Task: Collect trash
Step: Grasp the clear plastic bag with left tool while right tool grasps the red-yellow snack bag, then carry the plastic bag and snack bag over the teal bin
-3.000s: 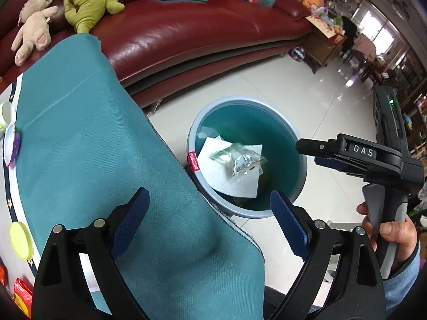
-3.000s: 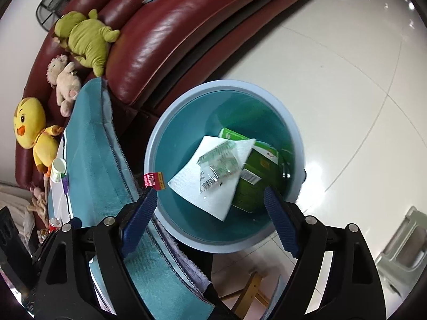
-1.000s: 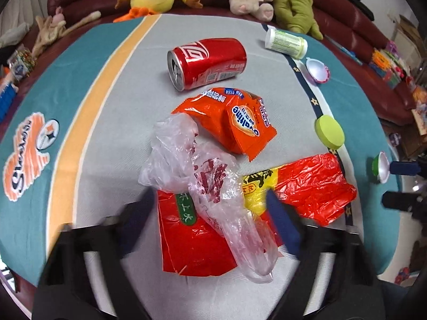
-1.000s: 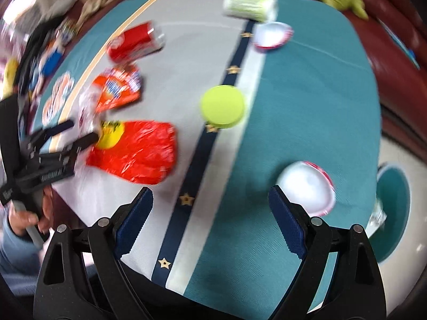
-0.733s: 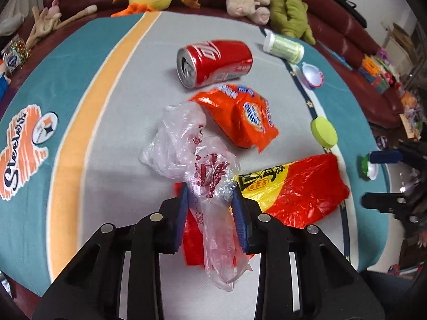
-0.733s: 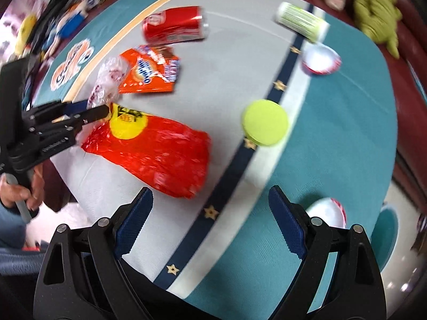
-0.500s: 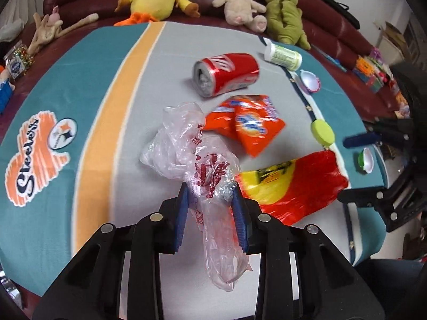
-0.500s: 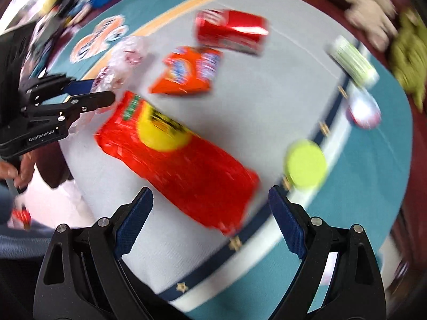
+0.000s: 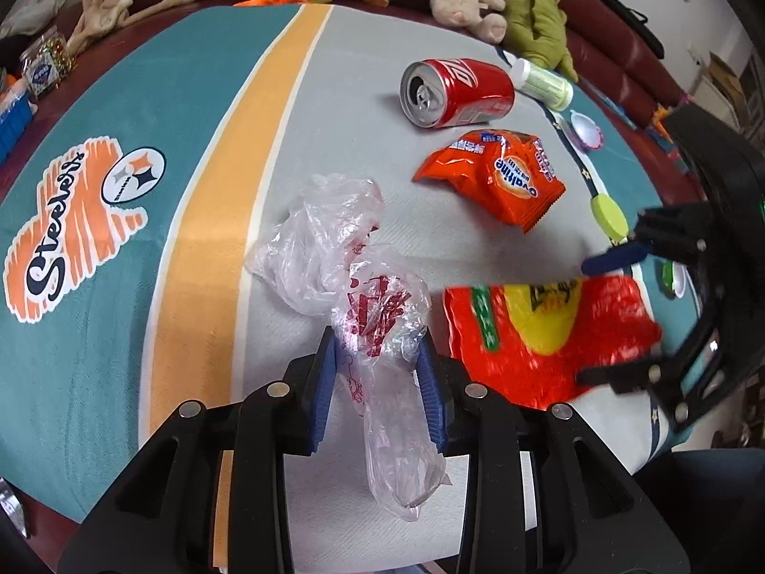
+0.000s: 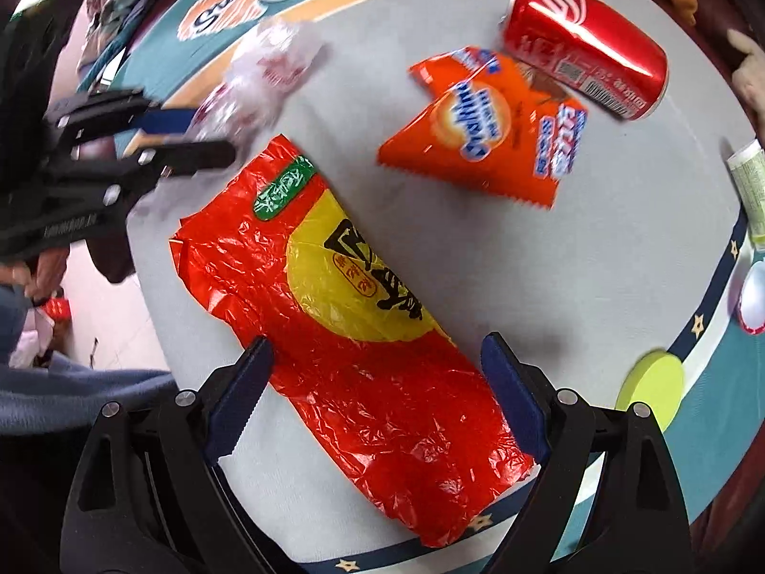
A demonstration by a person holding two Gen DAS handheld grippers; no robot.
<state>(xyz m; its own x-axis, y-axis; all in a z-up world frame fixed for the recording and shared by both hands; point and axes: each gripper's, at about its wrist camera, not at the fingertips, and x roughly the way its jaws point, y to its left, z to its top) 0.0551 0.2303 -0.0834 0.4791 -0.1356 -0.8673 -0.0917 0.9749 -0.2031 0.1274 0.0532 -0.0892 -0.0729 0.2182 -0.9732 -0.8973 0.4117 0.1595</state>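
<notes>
My left gripper [image 9: 380,349] is shut on the lower part of a crumpled clear plastic bag [image 9: 334,248] with red print; the bag's tail hangs out below the pads. To its right a red and yellow plastic bag [image 9: 540,335] lies flat on the table. My right gripper [image 10: 377,368] stands open just above that red and yellow bag [image 10: 363,335], one finger to each side, pads apart from it. An orange snack packet [image 10: 483,134] and a red soda can [image 10: 583,48] on its side lie farther back.
A green round lid [image 10: 650,387], a small pale bottle [image 9: 542,79] and a white cup lid [image 9: 585,129] sit along the cloth's dark star stripe. Plush toys [image 9: 535,14] line the red sofa behind. A jar [image 9: 43,64] stands at the far left. The table edge is near.
My left gripper closed on the clear bag and pulled back left with it. My right gripper swung from the teal side of the table, rolling, to above the red and yellow bag.
</notes>
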